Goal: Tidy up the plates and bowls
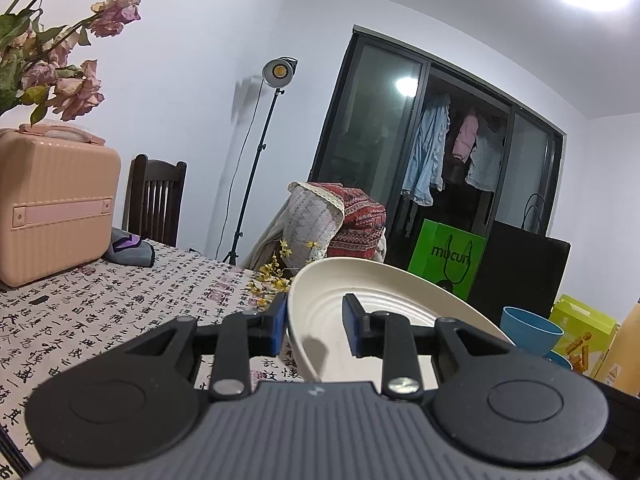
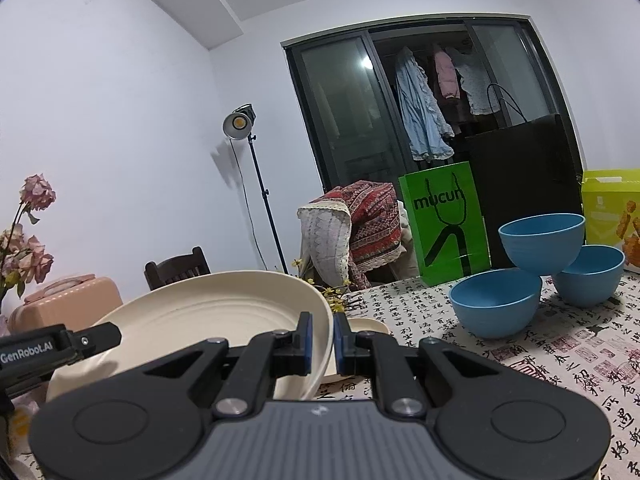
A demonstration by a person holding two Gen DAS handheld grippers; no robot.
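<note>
both grippers (image 1: 316, 328) (image 2: 321, 344) pinch opposite rims of one cream plate (image 2: 208, 312).

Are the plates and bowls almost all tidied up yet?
Partly. Three blue bowls are gathered together, one perched on the other two. The big cream plate is in the air, its rim pinched by the right hand-held gripper and the left hand-held gripper. It must still be set down, and a smaller cream plate still lies on the table.
</note>
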